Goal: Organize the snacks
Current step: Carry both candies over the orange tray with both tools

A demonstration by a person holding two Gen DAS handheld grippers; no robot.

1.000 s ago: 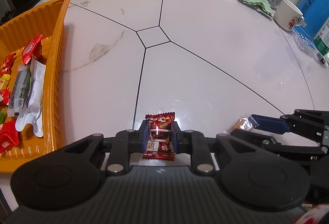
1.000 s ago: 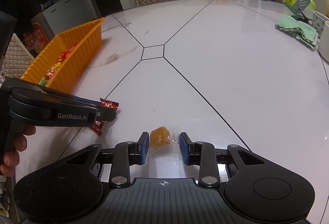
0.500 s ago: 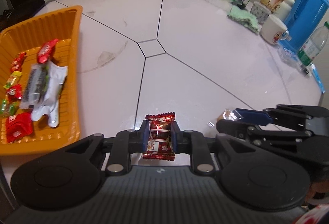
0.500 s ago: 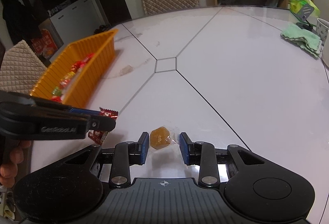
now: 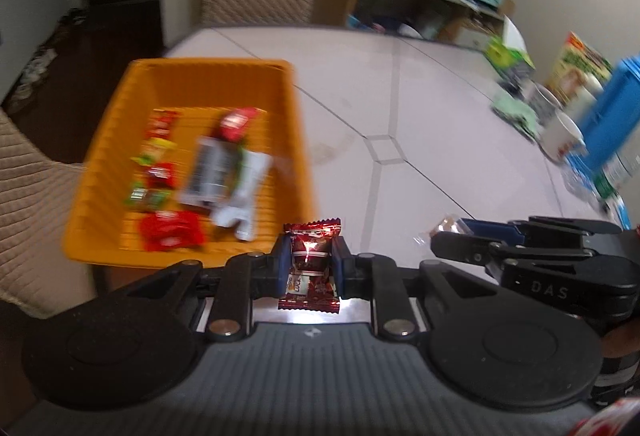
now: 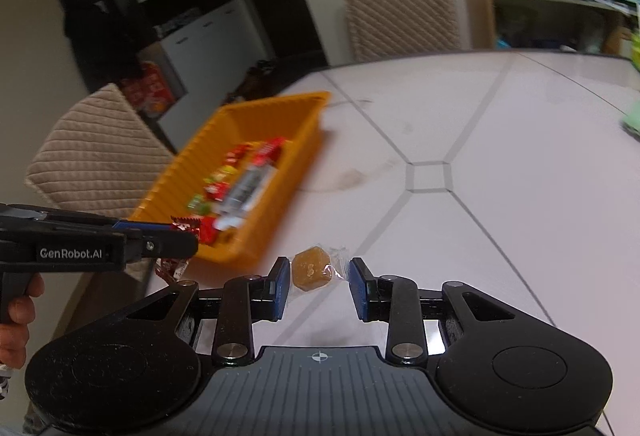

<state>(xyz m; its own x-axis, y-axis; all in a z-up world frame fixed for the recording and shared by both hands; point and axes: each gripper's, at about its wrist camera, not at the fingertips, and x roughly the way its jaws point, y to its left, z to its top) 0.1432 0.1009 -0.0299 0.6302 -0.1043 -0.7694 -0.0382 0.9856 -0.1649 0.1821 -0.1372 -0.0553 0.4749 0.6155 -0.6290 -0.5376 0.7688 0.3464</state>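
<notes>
My left gripper [image 5: 311,259] is shut on a dark red candy packet [image 5: 311,268] and holds it in the air just right of the near corner of the orange basket [image 5: 296,140]. My right gripper [image 6: 319,273] is shut on a wrapped amber candy [image 6: 311,268], pinching its clear wrapper, above the white table [image 6: 520,196]. The right gripper also shows in the left wrist view [image 5: 460,236], to the right. The left gripper shows at the left of the right wrist view [image 6: 176,240], near the basket [image 6: 308,124]. The basket holds several snacks.
At the table's far right stand a white mug [image 5: 560,134], a blue jug [image 5: 612,116], a green cloth [image 5: 516,112] and snack boxes [image 5: 576,64]. Quilted chairs [image 6: 96,152] stand left of and behind the table. The basket sits at the table's left edge.
Both grippers have risen from the table with their candies and swung left towards the orange basket. The view is motion-blurred now.
</notes>
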